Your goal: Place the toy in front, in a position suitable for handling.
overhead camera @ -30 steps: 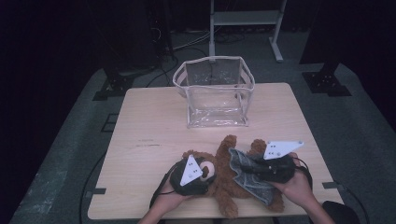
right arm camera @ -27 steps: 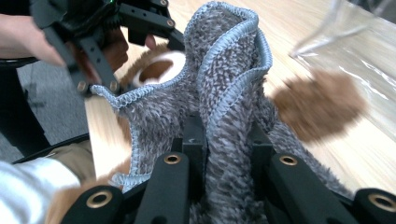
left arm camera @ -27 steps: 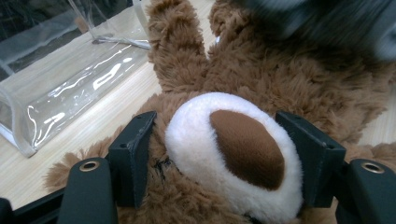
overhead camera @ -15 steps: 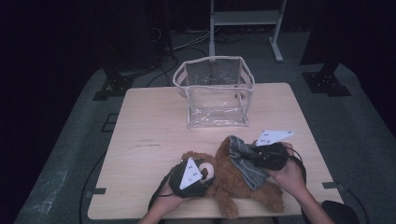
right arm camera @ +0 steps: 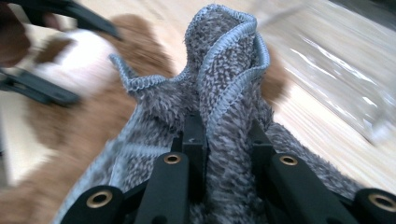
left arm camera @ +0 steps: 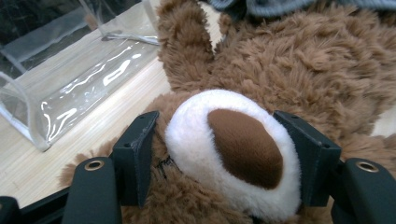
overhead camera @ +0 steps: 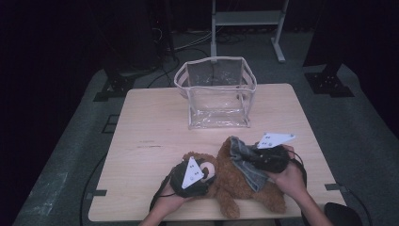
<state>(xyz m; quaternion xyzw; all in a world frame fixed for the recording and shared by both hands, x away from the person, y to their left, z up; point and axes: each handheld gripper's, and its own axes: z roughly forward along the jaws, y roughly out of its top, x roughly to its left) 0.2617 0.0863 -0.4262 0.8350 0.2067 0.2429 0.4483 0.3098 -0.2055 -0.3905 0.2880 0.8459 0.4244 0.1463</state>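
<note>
I am holding the teddy bear (overhead camera: 244,186) down on the table (overhead camera: 155,141), near side of the clear bag (overhead camera: 216,94). My left gripper (left arm camera: 229,154) has just been closing, its jaws half open and pinching the white snout; my right gripper (right arm camera: 224,140) is clamping the grey cloth (right arm camera: 224,70) nearly shut. Pulling hard, I am risking the snout slipping free

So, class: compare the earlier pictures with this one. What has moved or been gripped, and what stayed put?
The right gripper, clamped on the grey cloth, has drawn it up the teddy bear towards the clear bag. The left gripper has just been closing its jaws around the bear's white muzzle. The bear, the bag and the table have not shifted.
</note>
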